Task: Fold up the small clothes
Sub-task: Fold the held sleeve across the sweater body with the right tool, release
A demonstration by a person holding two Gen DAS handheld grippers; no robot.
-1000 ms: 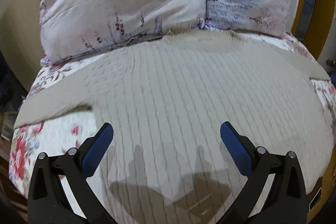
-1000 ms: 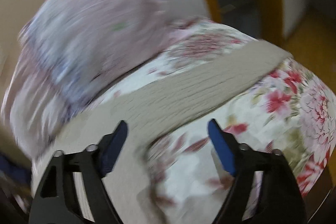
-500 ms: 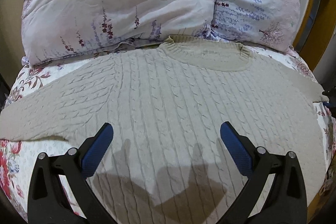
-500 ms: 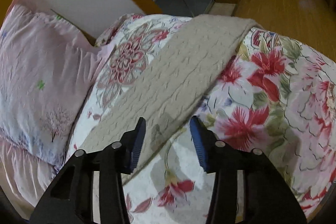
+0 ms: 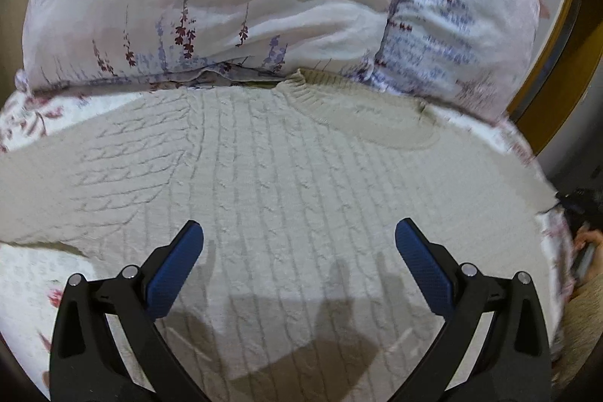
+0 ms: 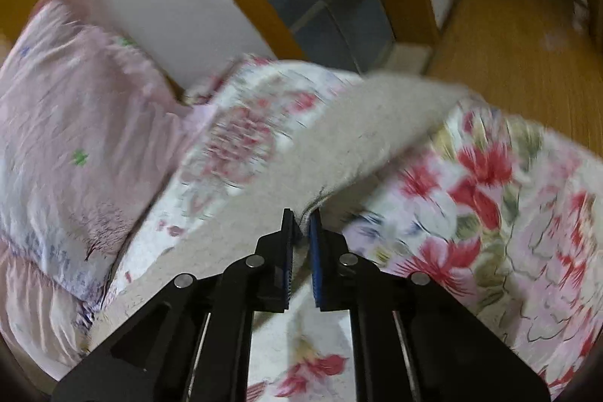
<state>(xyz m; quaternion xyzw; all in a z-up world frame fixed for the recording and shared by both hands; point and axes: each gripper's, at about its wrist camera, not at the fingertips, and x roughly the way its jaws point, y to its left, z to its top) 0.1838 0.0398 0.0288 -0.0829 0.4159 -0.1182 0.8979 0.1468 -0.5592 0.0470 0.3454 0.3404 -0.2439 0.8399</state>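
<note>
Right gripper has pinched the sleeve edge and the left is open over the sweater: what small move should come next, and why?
Probably lift the sleeve with the right gripper and carry it inward across the sweater. Its fingers are shut on the sleeve's edge, which is raised off the bedspread, while the body lies flat and unfolded. The left gripper is open, holding nothing.

A beige knitted sweater (image 5: 286, 183) lies flat on the bed

It has twisty rope lines in the knit and a round neck at the top by the pillow. One sleeve (image 6: 377, 130) looks lifted along its edge, though that view is blurry
</note>
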